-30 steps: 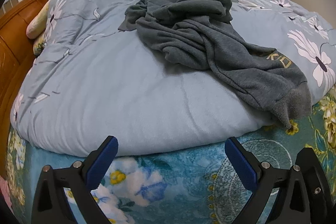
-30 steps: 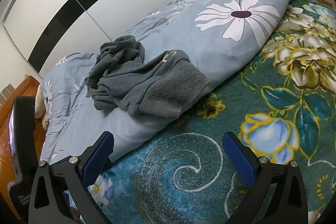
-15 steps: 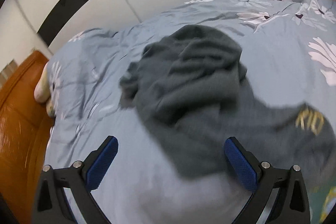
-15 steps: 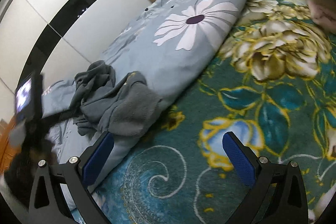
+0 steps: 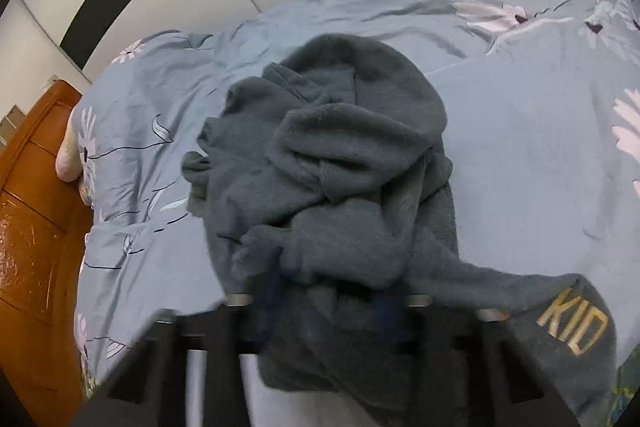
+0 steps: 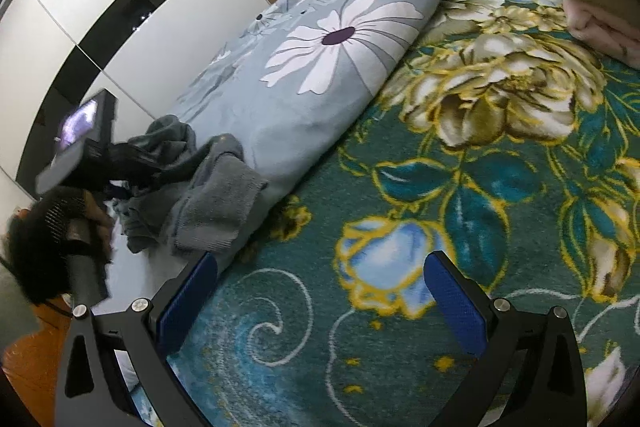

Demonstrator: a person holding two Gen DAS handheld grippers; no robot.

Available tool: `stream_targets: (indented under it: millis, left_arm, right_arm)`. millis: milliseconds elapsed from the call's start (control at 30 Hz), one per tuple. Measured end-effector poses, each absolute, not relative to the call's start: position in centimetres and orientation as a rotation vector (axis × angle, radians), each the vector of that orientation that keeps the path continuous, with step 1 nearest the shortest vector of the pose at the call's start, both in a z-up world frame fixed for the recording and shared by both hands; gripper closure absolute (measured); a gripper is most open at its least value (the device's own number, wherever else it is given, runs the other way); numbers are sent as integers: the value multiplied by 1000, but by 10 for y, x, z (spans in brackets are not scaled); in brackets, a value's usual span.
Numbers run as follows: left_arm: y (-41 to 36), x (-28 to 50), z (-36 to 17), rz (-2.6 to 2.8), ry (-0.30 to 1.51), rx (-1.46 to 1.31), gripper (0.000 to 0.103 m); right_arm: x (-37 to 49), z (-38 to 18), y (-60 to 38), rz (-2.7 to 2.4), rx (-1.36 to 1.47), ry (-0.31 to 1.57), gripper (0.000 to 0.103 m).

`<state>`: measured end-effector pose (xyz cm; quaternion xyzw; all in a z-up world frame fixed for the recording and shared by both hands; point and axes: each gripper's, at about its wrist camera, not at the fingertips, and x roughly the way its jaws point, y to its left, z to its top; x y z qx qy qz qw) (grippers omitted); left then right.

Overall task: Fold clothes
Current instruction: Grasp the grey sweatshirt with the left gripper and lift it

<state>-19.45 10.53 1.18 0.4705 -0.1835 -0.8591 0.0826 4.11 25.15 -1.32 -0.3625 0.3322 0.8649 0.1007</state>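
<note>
**Left gripper closing into the grey sweatshirt**

My left gripper [image 5: 326, 301] had just been closing, its blue pads [image 5: 269, 301] blurred and sunk in a fold of the grey sweatshirt [image 5: 340, 163]; cloth sat between them, apparently pinched. The sweatshirt lay crumpled on the pale blue flowered duvet [image 5: 520, 155], its "KID" lettering [image 5: 574, 325] towards the near right. My right gripper [image 6: 320, 301] hung spread and empty over the green floral blanket [image 6: 500, 163], beside the duvet's edge.
</note>
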Motion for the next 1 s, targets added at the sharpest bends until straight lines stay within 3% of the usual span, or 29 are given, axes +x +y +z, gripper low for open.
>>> stream_targets:
  millis: [167,333,500,600,733,900,1000]
  left_arm:
    - [83,-166,64,-2762,-326,1406,91]
    - [47,-89,120,-3015,-147,1421,91]
    - [17,8,154,-3204,-84,1449,91]
    - [2,73,172,-3349,-42,1461,97]
    - [7,129,183,-3483,-101,1409,97]
    - [-3,129,163,-3371,142,1531,98]
    - [-17,142,163,-3357,185,1501,98]
  right_arm:
    - [65,1,264,2549,-1023,1011,0]
    - [106,51,286,2568,-884,1078,0]
    - [146,98,289,2560,-737,1137,0]
    - [170,124,275,2595,-688,1114,0]
    - [201,149,256,2637,-662,1065,0]
    - [238,169,245,2639,-663,974,0]
    - [260,177,243,2640,-647,930,0]
